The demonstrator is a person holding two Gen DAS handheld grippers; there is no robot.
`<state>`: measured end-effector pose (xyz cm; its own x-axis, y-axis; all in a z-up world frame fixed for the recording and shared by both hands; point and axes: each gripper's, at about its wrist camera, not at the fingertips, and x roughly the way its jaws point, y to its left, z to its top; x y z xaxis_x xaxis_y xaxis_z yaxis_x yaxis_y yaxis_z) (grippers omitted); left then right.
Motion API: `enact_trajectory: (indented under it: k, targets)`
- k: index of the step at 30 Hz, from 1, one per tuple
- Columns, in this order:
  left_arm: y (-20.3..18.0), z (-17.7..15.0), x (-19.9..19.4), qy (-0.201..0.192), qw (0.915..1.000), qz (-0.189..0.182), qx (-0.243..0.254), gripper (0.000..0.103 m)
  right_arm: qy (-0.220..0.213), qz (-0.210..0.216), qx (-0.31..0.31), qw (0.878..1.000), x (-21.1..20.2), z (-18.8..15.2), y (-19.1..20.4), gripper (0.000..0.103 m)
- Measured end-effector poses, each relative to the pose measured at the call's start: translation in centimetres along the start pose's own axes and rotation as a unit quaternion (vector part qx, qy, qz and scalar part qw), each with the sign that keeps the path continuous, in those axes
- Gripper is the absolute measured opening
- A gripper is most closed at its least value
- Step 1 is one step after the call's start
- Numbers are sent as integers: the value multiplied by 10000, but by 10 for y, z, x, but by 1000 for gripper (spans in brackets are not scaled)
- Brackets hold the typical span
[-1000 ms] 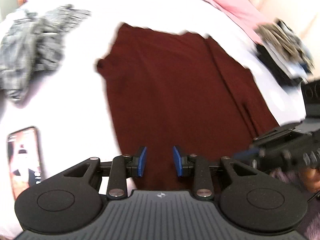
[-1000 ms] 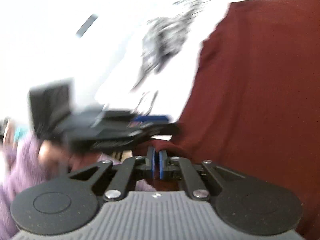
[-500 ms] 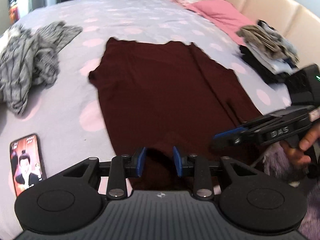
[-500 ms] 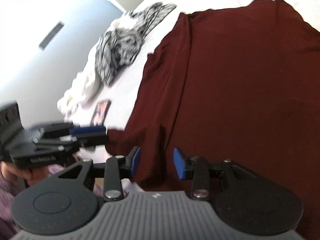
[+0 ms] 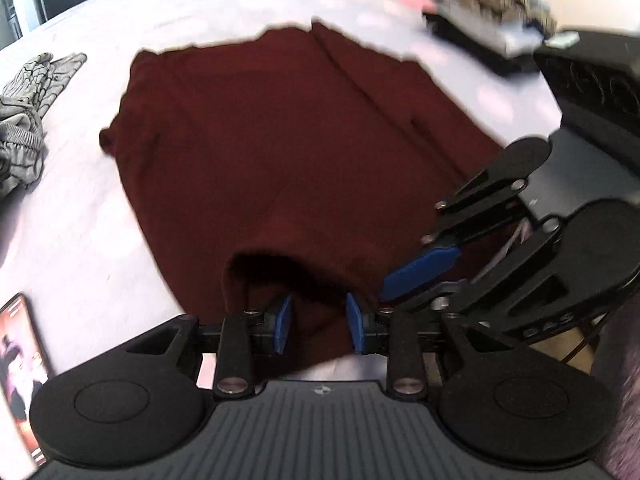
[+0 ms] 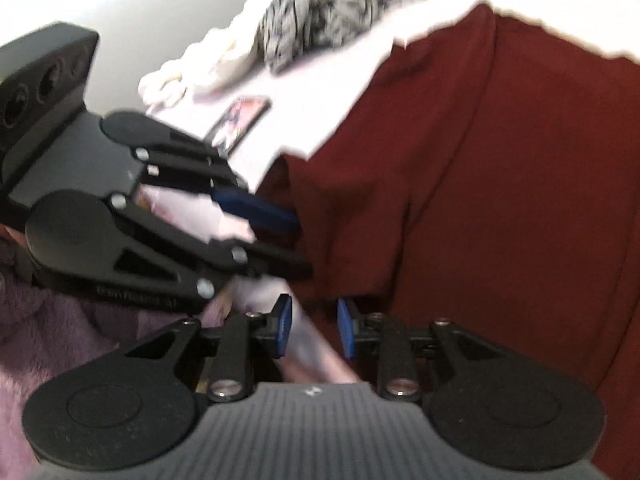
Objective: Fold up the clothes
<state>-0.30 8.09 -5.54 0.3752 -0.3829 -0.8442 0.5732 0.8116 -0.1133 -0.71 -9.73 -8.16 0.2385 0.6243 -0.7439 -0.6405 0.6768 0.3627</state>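
Note:
A dark maroon garment (image 5: pixel 280 152) lies spread flat on the pale bed (image 5: pixel 80 220), its near hem toward me. My left gripper (image 5: pixel 319 326) is open at that hem, where the cloth humps up into a small fold between and just beyond the blue pads. The right gripper (image 5: pixel 420 268) comes in from the right, one blue pad lying on the hem close beside the left one. In the right wrist view the right gripper (image 6: pixel 314 330) has its jaws apart and closing over the garment's (image 6: pixel 500 200) edge and pale sheet, with nothing pinched. The left gripper (image 6: pixel 256 208) shows at the left.
Grey striped clothes (image 5: pixel 24 120) are heaped at the far left, also (image 6: pixel 320 20) beside a cream cloth (image 6: pixel 192 68). A phone (image 5: pixel 16 380) lies on the sheet near the left hand. A stack of folded clothes (image 5: pixel 480 12) sits far right. A purple fleece sleeve (image 6: pixel 60 340) is nearby.
Both grippers have rolled and drawn together at the near hem. The right jaws went from shut to apart, then narrowed a little. The hem now humps up in front of the left pads.

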Motion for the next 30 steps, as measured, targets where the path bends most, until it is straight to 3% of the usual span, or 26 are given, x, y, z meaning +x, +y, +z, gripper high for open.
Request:
enact_trajectory:
  k: [3,6,8,18,23,28,30]
  targets:
    - [23,7,-5,-592,9958,-80,-691,27,-606,-340,29,9976,-13,11,-6,29]
    - [56,9,-8,-948,9801,107,-1742,27,-1031,-547,227,9929,-23,19,-14,31]
    - [70,8,-11,-1018,9712,256,-2140,27,-1147,-621,329,9909,-28,22,-19,31]
    - [66,6,-6,-800,9749,679,-1961,28,-1036,-809,490,9901,-4,38,-26,31]
    - [70,-5,-2,-452,9746,573,-2118,30,-826,-698,582,9924,8,36,-30,31]
    - [69,-20,-8,-296,9727,287,-2282,30,-470,-304,783,9954,20,24,-31,31]
    - [63,-22,-6,-225,9762,304,-2134,30,-354,-298,713,9964,24,18,-28,30]
